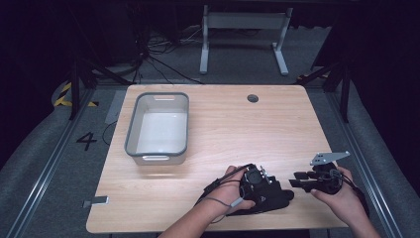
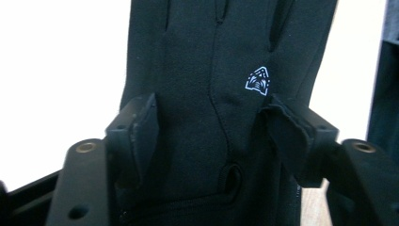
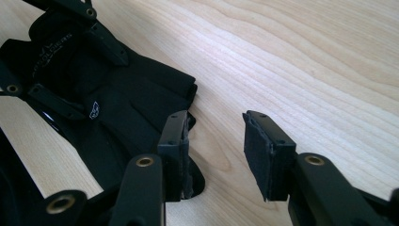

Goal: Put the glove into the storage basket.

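A black glove with a small white logo lies flat near the table's front edge. My left gripper is down over it, open, with the glove lying between the spread jaws of that gripper. My right gripper hovers just right of the glove, open, pointing left at it. In the right gripper view the gripper has bare wood between its pads, its left pad beside the glove's finger ends. The left gripper straddles the glove farther off.
An empty white tub with a grey rim stands at the back left of the wooden table. A round cable hole sits near the far edge. A small metal clip lies at the front left corner.
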### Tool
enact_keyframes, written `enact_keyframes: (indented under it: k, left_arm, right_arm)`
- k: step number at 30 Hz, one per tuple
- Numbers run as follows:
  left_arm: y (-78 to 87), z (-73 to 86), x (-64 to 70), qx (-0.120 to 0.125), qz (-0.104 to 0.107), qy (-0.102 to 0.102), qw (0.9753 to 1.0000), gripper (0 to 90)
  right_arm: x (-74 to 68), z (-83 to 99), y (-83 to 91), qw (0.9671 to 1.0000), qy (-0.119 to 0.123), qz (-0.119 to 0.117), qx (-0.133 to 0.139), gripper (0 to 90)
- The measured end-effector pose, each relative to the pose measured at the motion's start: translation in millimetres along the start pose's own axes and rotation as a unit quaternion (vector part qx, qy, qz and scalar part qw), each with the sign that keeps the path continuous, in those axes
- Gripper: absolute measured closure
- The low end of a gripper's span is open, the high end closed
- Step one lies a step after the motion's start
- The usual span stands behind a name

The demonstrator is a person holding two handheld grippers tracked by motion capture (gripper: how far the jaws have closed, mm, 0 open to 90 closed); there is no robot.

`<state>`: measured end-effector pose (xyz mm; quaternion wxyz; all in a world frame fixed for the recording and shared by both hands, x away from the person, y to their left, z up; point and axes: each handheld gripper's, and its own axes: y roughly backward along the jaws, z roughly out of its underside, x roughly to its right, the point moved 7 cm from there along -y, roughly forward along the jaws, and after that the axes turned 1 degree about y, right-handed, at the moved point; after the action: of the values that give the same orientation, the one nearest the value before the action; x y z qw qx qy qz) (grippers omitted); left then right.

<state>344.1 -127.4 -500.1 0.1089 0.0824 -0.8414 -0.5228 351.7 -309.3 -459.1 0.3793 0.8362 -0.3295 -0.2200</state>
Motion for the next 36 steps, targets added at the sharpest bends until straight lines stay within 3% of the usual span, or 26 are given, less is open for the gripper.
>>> enact_keyframes:
  k: [3,7,17,20,22,31,36]
  left_arm:
    - [0.0,-0.3,-0.3,-0.007,-0.012,-0.004,0.9999,41.1]
    - [1.6,1.0,-6.1,0.004,-0.003,-0.009,1.0000,49.3]
    - [3.9,1.4,-10.9,0.011,-0.006,0.014,0.9998,66.8]
    - [5.6,1.1,-10.1,0.009,-0.008,0.009,0.9999,68.5]
    - [11.4,2.2,-12.9,0.013,0.004,0.023,0.9996,69.3]
    - [38.5,4.1,-16.6,0.028,0.015,0.051,0.9982,69.6]
    - [62.4,7.3,-20.2,0.050,0.019,0.082,0.9952,69.5]
  right_arm:
    - [0.9,-1.0,3.0,1.0000,-0.004,-0.001,0.007,60.9]
    - [0.8,-1.2,4.6,0.9999,-0.004,-0.003,0.009,61.4]
    - [1.1,-0.2,4.4,0.9999,-0.008,-0.005,0.006,65.0]
    - [2.8,0.0,4.6,0.9999,-0.011,-0.004,0.007,65.2]
    - [3.9,0.8,4.5,0.9999,-0.011,-0.004,0.005,65.8]
    - [9.9,3.3,4.3,0.9998,-0.017,-0.002,0.002,66.5]
    - [10.6,4.1,2.6,0.9999,-0.017,0.002,0.000,66.4]
